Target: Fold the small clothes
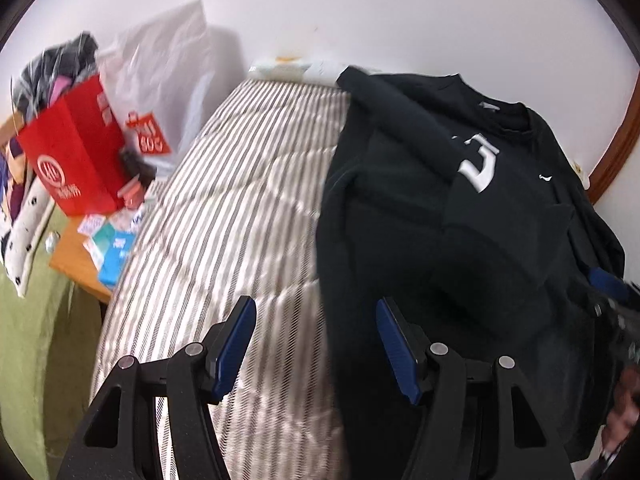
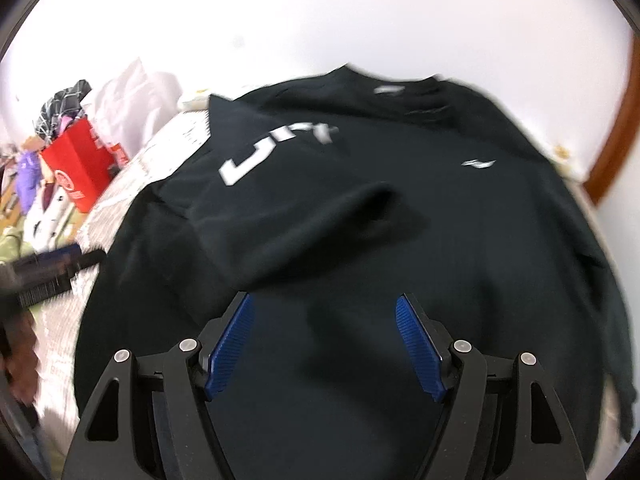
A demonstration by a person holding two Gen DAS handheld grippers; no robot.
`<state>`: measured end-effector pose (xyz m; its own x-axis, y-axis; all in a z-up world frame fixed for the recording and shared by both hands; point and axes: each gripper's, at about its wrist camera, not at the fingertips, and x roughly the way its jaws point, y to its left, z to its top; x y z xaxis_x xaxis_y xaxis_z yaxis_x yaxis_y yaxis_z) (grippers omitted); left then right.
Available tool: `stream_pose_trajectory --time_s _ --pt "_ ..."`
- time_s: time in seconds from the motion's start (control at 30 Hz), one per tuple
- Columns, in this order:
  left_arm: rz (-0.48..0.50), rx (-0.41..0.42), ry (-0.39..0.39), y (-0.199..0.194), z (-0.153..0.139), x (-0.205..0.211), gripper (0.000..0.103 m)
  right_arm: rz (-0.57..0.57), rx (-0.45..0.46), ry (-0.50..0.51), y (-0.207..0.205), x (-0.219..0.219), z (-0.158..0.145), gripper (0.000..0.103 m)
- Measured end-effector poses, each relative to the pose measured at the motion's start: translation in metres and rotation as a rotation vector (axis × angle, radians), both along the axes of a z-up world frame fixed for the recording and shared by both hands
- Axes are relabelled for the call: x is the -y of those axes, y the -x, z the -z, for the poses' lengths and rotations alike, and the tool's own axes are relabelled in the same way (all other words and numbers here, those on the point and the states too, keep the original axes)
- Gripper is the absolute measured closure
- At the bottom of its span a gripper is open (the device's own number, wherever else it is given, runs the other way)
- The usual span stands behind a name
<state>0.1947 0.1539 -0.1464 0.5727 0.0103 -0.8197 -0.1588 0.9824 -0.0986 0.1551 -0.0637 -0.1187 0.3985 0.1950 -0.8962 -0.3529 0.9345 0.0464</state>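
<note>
Your left claw (image 1: 316,312) is spread wide, holding nothing, above the striped grey-and-white bed (image 1: 240,184) by the left edge of the black sweatshirt (image 1: 420,216). Your right claw (image 2: 324,308) gapes empty over the garment's lower half. One sleeve lies across the white chest letters (image 2: 276,148), unreadable; a small white logo (image 2: 478,164) shows. A red paper bag (image 1: 74,152) with a white emblem stands left.

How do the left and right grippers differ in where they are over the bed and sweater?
The left gripper hangs over the sweater's left edge, with striped bedding between its fingers; the right gripper sits over the sweater body alone. The left view is sharper; the right is blurred. Both are open, holding nothing.
</note>
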Motion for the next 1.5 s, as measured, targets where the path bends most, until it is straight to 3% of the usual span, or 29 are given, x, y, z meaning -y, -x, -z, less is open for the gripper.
stream_pose_trajectory --time_s 0.2,0.27,0.3,0.33,0.4,0.5,0.63,0.83,0.93,0.97,1.03,1.1,1.2,1.33,1.43,1.5 --pt "0.068 0.010 0.067 -0.003 0.022 0.006 0.043 0.050 -0.087 -0.129 -0.038 -0.023 0.027 0.031" --pt "0.091 0.003 0.049 -0.007 0.028 0.013 0.043 0.074 -0.099 -0.180 -0.050 -0.029 0.032 0.057" --pt "0.093 0.001 0.035 -0.010 0.029 0.016 0.043 0.072 -0.103 -0.191 -0.054 -0.032 0.033 0.087" --pt "0.091 0.001 0.021 -0.012 0.030 0.018 0.043 0.061 -0.102 -0.189 -0.059 -0.037 0.035 0.097" --pt "0.086 0.005 0.000 -0.014 0.029 0.021 0.043 0.054 -0.070 -0.208 -0.065 -0.036 0.029 0.098" --pt "0.079 0.003 -0.007 -0.016 0.028 0.021 0.043 0.096 0.018 -0.312 -0.071 -0.011 0.006 0.098" --pt "0.083 -0.003 -0.031 -0.016 0.029 0.024 0.043 0.249 0.090 -0.399 -0.087 0.049 -0.013 0.098" --pt "0.080 -0.009 -0.047 -0.016 0.029 0.026 0.043 0.499 -0.046 -0.384 -0.107 0.133 0.021 0.096" --pt "0.078 -0.021 -0.050 -0.015 0.029 0.026 0.043 0.527 -0.105 -0.387 -0.106 0.154 0.034 0.094" --pt "0.078 -0.027 -0.052 -0.015 0.028 0.026 0.043 0.515 -0.127 -0.379 -0.104 0.157 0.035 0.091" --pt "0.074 -0.036 -0.052 -0.013 0.027 0.026 0.043 0.485 -0.141 -0.321 -0.096 0.159 0.034 0.067" --pt "0.072 -0.038 -0.047 -0.010 0.026 0.026 0.043 0.449 -0.124 -0.219 -0.086 0.156 0.027 0.056" --pt "0.082 -0.022 -0.034 -0.005 0.024 0.028 0.043 0.406 -0.018 -0.115 -0.064 0.152 0.008 0.055" --pt "0.102 -0.010 -0.019 -0.001 0.021 0.038 0.043 0.248 0.038 -0.082 -0.052 0.123 -0.001 0.046" --pt "0.106 -0.014 -0.032 0.000 0.021 0.043 0.043 0.081 0.058 -0.026 -0.048 0.075 0.007 0.037" --pt "0.103 -0.019 -0.028 -0.001 0.022 0.043 0.043 0.000 0.059 0.018 -0.049 0.052 0.018 0.037"
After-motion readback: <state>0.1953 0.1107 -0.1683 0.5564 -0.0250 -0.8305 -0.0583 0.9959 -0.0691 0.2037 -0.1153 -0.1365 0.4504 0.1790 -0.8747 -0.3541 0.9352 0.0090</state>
